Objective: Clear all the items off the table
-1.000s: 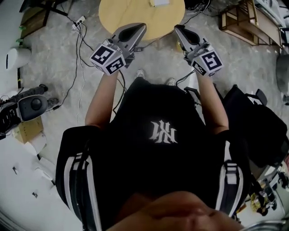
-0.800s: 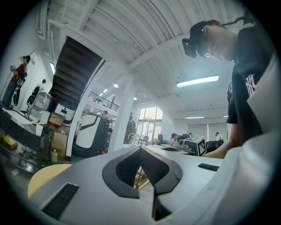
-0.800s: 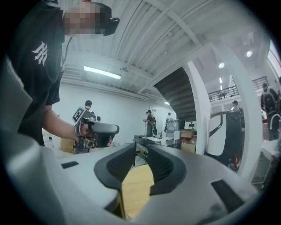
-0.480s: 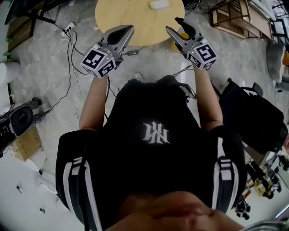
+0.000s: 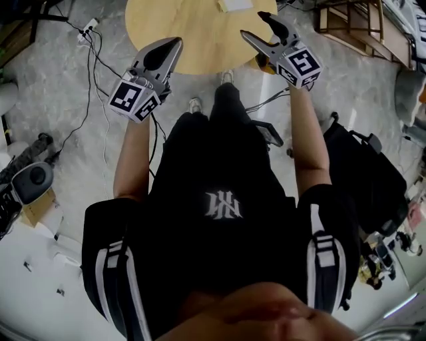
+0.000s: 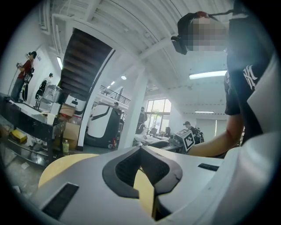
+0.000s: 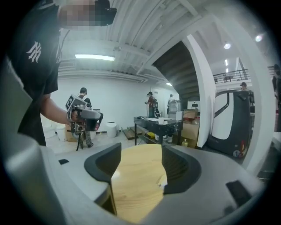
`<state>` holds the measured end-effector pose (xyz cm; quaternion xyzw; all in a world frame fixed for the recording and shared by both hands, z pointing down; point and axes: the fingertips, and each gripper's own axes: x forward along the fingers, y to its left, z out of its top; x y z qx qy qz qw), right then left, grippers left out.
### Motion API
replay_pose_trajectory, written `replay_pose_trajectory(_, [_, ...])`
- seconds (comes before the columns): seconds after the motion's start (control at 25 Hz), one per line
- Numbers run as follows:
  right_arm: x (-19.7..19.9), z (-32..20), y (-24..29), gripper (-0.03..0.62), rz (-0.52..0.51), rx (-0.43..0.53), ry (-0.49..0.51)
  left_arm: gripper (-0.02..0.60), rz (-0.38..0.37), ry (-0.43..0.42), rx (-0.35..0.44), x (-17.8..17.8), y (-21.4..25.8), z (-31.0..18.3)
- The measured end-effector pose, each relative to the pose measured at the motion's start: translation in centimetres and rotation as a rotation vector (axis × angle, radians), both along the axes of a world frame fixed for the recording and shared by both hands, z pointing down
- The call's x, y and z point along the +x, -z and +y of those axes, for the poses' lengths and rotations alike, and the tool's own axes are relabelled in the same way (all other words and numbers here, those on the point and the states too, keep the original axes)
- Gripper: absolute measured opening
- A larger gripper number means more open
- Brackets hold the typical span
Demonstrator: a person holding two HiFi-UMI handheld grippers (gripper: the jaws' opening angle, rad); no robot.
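We hold 2 grippers at the round table (image 5: pixel 193 33): left gripper (image 5: pixel 172 44) fingers pressed together, empty; right gripper (image 5: pixel 258 26) fingers spreading, opening, nothing between them.

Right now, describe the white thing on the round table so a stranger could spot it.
Find the round, light wooden table on the grey floor before the person. At its far side, cut by the head view's top edge, lies a small flat white item, the only thing visible on the wood.
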<state>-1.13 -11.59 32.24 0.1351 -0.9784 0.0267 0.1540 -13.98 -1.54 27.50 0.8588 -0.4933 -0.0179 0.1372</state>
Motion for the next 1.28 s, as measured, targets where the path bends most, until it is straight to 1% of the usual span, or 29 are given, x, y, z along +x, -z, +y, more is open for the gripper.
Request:
replay_pose_trajectory(0.08, [-0.3, -2.3, -2.6, 0.293, 0.032, -0.014, 0.042, 0.012, -0.01, 0.034, -0.024, 0.0, -1.5, -1.7])
replay_pose_trajectory(0.2, [0.3, -5.0, -6.7, 0.295, 0.083, -0.022, 0.125, 0.012, -0.017, 0.102, -0.045, 0.7, -3.5, -3.3])
replay_pose_trajectory(0.24, [0.4, -5.7, -8.0, 0.35, 0.097, -0.025, 0.157, 0.012, -0.02, 0.125, -0.055, 0.9, -4.1, -3.7])
replay_pose_trajectory(0.28, [0.3, -6.3, -9.1, 0.36, 0.111, -0.027, 0.19, 0.012, -0.022, 0.145, -0.067, 1.1, -4.6, -4.0])
replay_pose_trajectory(0.4, [0.0, -8.4, -12.1, 0.36, 0.146, -0.038, 0.293, 0.014, -0.019, 0.19, -0.119, 2.1, -6.1, -5.5])
replay_pose_trajectory(0.52, [-0.5, -10.4, -14.5, 0.36, 0.188, -0.016, 0.385, 0.012, -0.01, 0.205, -0.151, 3.2, -7.5, -7.6])
replay_pose_trajectory(0.56, [-0.5, -11.0, -15.1, 0.408, 0.206, -0.005, 0.411, 0.012, -0.01, 0.207, -0.154, 3.6, -7.7, -8.3])
replay_pose_trajectory(0.6, [-0.6, -11.3, -15.8, 0.428, 0.223, 0.004, 0.434, 0.012, -0.01, 0.209, -0.157, 3.9, -8.0, -8.8])
replay_pose_trajectory(0.8, [-1.5, -10.3, -20.1, 0.428, 0.292, 0.032, 0.566, 0.012, -0.013, 0.225, -0.183, 3.8, -11.1, -9.0])
replay_pose_trajectory(0.84, [-1.3, -10.2, -20.4, 0.428, 0.305, 0.035, 0.596, 0.012, -0.015, 0.224, -0.187, 4.2, -11.1, -9.4])
replay_pose_trajectory(0.92, [-0.3, -10.8, -19.1, 0.428, 0.332, 0.041, 0.64, 0.012, -0.018, 0.219, -0.192, 5.4, -9.4, -10.9])
replay_pose_trajectory(1.0, [1.2, -12.2, -16.0, 0.428, 0.353, 0.044, 0.662, 0.012, -0.017, 0.216, -0.196, 7.0, -6.2, -12.7])
replay_pose_trajectory(1.12, [3.3, -14.2, -11.5, 0.426, 0.369, 0.042, 0.664, 0.012, -0.004, 0.22, -0.193, 8.8, -1.7, -14.8])
replay_pose_trajectory(1.16, [3.7, -14.8, -10.5, 0.413, 0.372, 0.046, 0.663, 0.012, -0.001, 0.221, -0.191, 9.2, -0.7, -15.3])
replay_pose_trajectory(1.2, [3.9, -15.1, -10.1, 0.368, 0.376, 0.051, 0.664, 0.012, 0.001, 0.221, -0.19, 9.3, -0.2, -15.5])
replay_pose_trajectory(1.28, [3.1, -14.8, -11.7, 0.337, 0.383, 0.058, 0.673, 0.012, -0.004, 0.22, -0.188, 8.6, -1.8, -15.1])
